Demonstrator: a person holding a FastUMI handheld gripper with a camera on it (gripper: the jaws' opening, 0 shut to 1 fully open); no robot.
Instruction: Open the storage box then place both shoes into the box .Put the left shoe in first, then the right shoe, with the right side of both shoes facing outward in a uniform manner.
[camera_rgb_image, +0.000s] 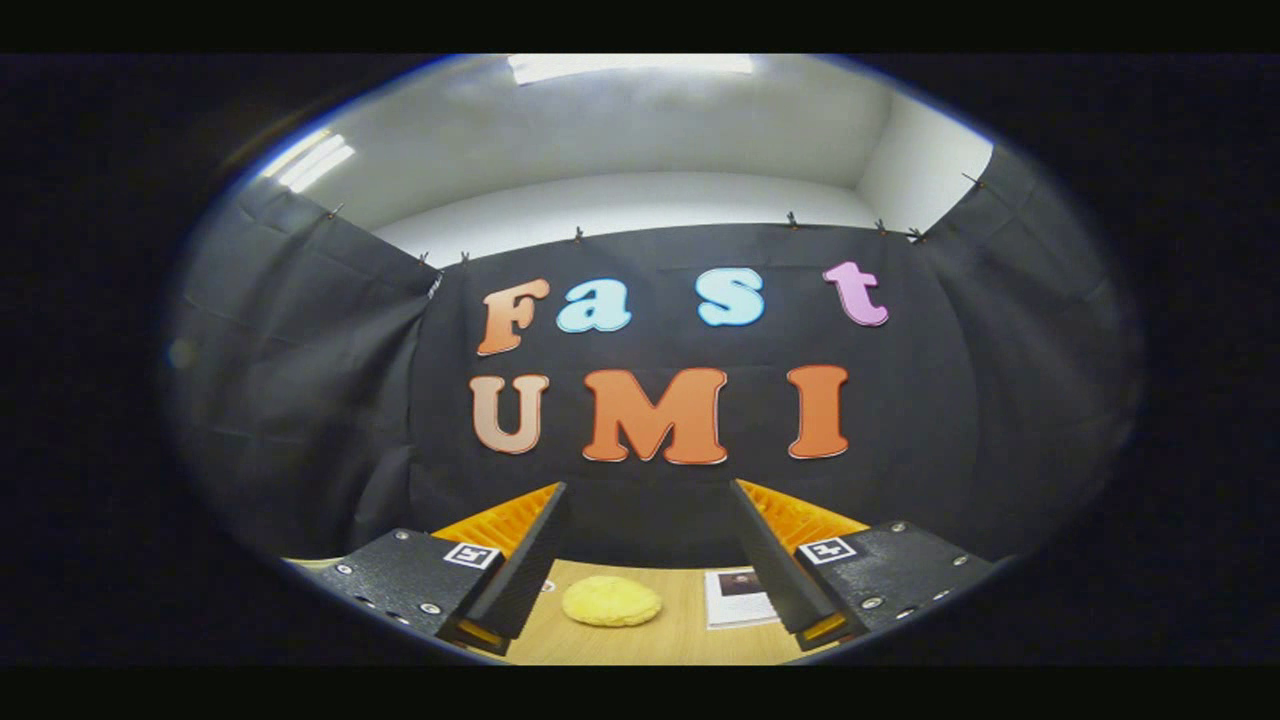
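My gripper (648, 495) is held high and level, pointing at the black cloth wall. Its two black fingers (530, 560) with orange backs stand wide apart, open, with nothing between them. Far below, between the fingers, a soft yellow shoe-like object (611, 602) lies on the wooden table (680, 640). Its shape is too small to tell left from right.
A white printed sheet (738, 597) lies on the table just right of the yellow object, partly behind the right finger. The black cloth wall rises straight ahead beyond the table's far edge.
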